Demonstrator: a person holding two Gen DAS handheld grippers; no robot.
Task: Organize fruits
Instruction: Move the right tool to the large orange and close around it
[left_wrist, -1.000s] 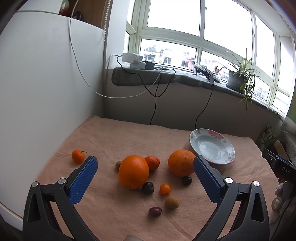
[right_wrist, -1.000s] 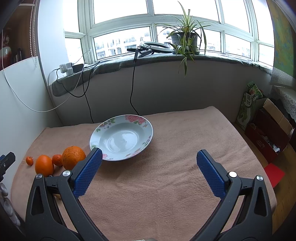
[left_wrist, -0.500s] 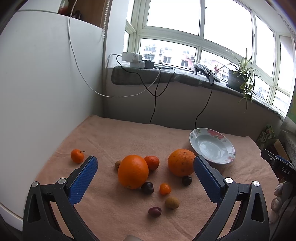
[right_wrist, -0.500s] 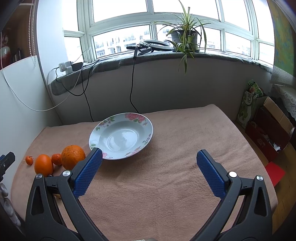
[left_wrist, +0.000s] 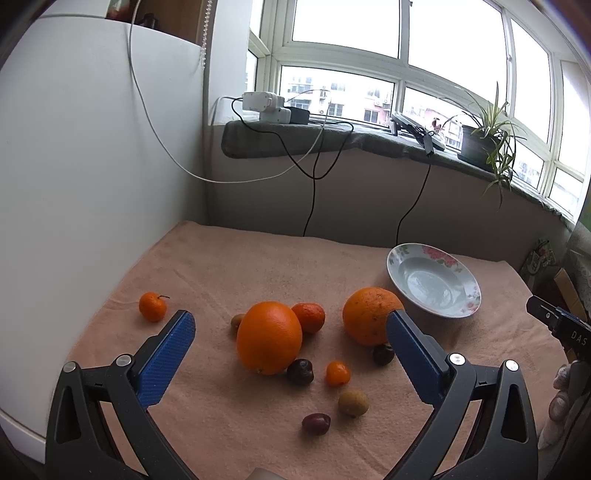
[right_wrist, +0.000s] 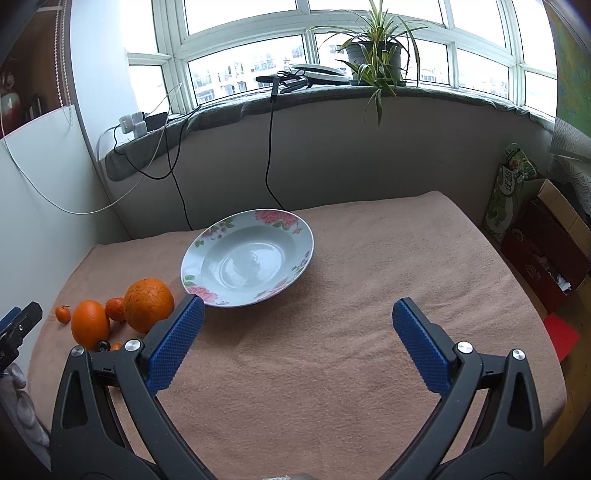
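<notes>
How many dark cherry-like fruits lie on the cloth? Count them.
3: one touching the front of the big smooth orange, one below the rough orange, one nearest the camera. Others could hide behind the oranges.

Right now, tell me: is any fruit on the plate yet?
No, the plate holds nothing, and the oranges and small fruits lie on the cloth beside it.

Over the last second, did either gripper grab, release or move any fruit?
No. The left gripper and right gripper are both open and empty, as before. The right view drifted slightly, so the plate sits a bit lower in frame. The fruits, including the big orange, lie where they were.
</notes>
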